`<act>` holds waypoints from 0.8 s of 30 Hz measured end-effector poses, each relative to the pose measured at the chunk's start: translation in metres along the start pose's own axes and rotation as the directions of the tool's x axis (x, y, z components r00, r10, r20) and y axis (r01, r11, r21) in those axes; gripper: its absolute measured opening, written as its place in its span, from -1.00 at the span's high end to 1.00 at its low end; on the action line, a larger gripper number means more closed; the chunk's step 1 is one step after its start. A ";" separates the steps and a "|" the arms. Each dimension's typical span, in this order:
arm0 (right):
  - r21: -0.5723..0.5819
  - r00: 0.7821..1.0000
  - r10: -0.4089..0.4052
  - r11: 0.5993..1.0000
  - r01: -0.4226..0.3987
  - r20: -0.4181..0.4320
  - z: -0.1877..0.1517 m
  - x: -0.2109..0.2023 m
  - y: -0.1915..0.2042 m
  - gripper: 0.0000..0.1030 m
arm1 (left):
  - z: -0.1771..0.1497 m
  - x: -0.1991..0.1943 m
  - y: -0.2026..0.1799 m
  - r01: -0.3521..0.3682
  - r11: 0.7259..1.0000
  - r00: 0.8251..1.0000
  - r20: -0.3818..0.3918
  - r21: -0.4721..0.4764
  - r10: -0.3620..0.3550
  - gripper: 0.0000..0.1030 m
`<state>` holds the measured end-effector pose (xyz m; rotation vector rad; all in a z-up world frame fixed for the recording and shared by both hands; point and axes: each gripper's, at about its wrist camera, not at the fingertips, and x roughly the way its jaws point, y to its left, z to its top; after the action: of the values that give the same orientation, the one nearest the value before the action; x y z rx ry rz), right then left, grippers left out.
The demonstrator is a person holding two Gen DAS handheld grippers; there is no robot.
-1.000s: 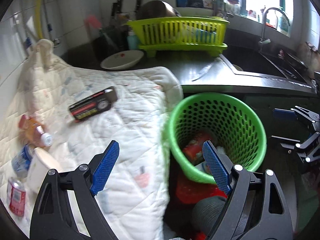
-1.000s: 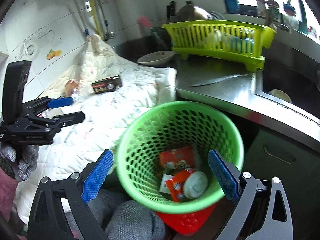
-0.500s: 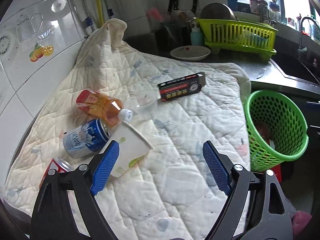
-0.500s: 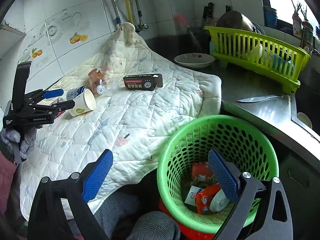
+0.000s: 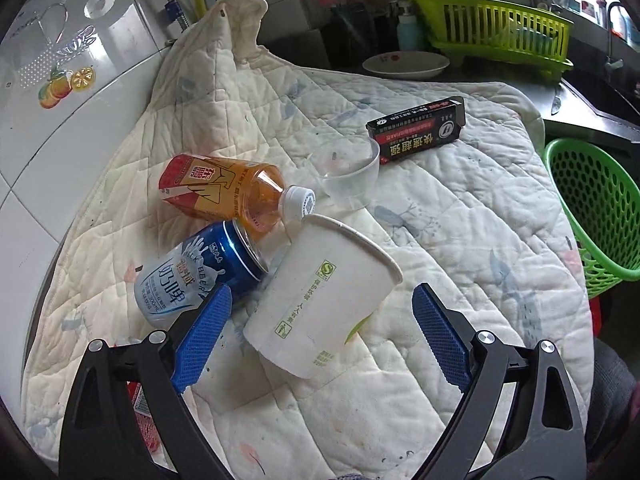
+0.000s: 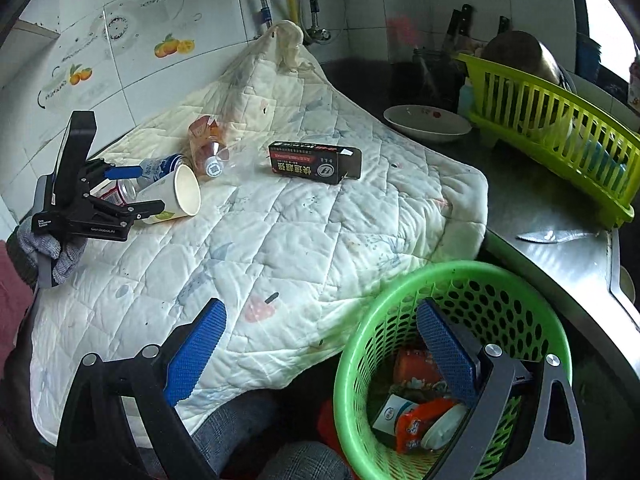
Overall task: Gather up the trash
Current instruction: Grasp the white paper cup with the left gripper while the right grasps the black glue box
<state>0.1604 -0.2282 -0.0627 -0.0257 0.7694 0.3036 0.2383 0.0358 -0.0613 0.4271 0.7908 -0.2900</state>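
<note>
A white paper cup (image 5: 320, 300) lies on its side on the quilt (image 5: 440, 240). My left gripper (image 5: 322, 312) straddles it, jaws opening, and neither pad touches it. Beside the cup lie a blue can (image 5: 192, 276), an orange drink bottle (image 5: 224, 188), a clear plastic cup (image 5: 348, 172) and a black box (image 5: 416, 130). A red can (image 5: 140, 400) shows under the left finger. My right gripper (image 6: 320, 312) is open and holds nothing, over the quilt's near edge and the green basket (image 6: 452, 276), which holds several wrappers (image 6: 420, 420). The right wrist view also shows the left gripper (image 6: 150, 188) at the paper cup (image 6: 180, 196).
A yellow-green dish rack (image 5: 500, 28) and a white plate (image 5: 406, 65) stand on the counter behind the quilt. A knife (image 6: 556, 236) lies on the steel counter by the sink. A person's legs (image 6: 248, 440) are below the quilt's edge, next to the basket.
My left gripper has swung away from the basket, leftward across the quilt, and come down around the paper cup. The right gripper's view has shifted left, leaving the basket at lower right.
</note>
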 end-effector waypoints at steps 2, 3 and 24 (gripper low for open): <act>-0.021 1.000 0.013 1.000 -0.014 -0.018 0.013 0.012 -0.001 -0.80 | 0.000 0.004 0.000 0.006 1.000 1.000 -0.002 0.009 -0.006 -0.76; -0.034 1.000 0.020 0.999 -0.020 -0.025 0.020 0.018 -0.002 -0.80 | 0.000 0.007 0.001 0.010 1.000 1.000 -0.003 0.013 -0.010 -0.76; -0.467 0.989 -0.049 0.884 -0.021 -0.137 0.154 0.179 0.029 -0.80 | 0.000 0.031 0.017 0.118 0.993 0.993 0.013 -0.017 -0.118 -0.42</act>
<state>0.3783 -0.1335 -0.0729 -0.5172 0.8252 0.4733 0.2654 0.0476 -0.0797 0.3622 0.8080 -0.3949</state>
